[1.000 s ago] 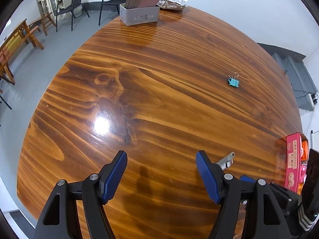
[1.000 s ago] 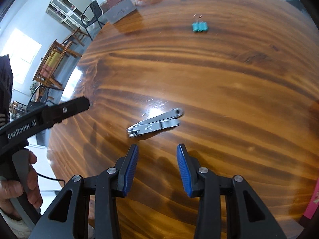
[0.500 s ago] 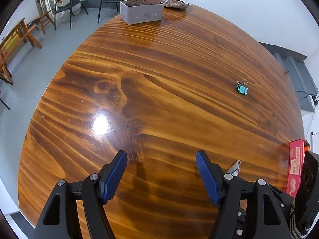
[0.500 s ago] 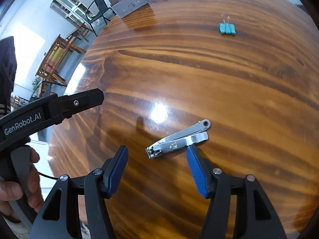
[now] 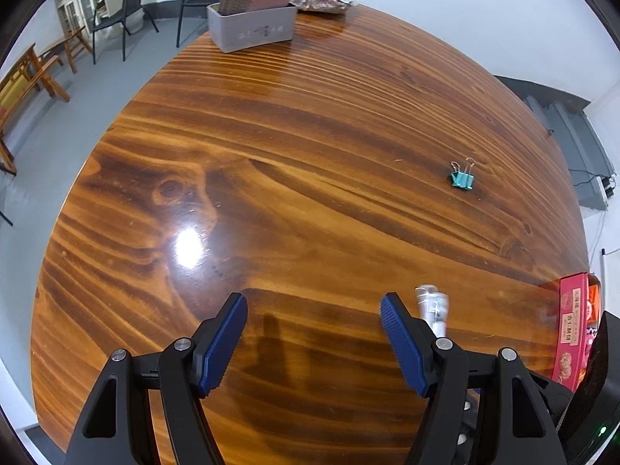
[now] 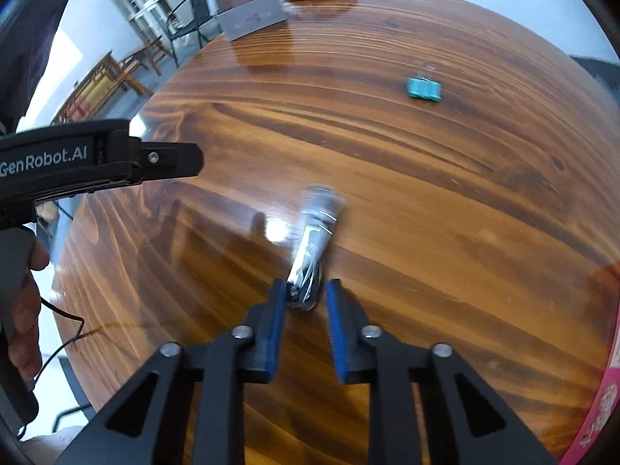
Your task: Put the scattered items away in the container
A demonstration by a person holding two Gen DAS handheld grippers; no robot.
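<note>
Steel nail clipper [image 6: 314, 248], flat on tabletop [image 6: 426, 232] half a second ago, now blurred between right tool [image 6: 302, 298], jaws closing on its end; pickup begun. Left tool [image 5: 314, 333] spread, empty.

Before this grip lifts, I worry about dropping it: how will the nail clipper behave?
The nail clipper looks like polished metal, so probably stiff and slippery. The right gripper is closing on just one end, so it may pivot or swing. It is blurred, perhaps already shifting on the glossy table.
</note>
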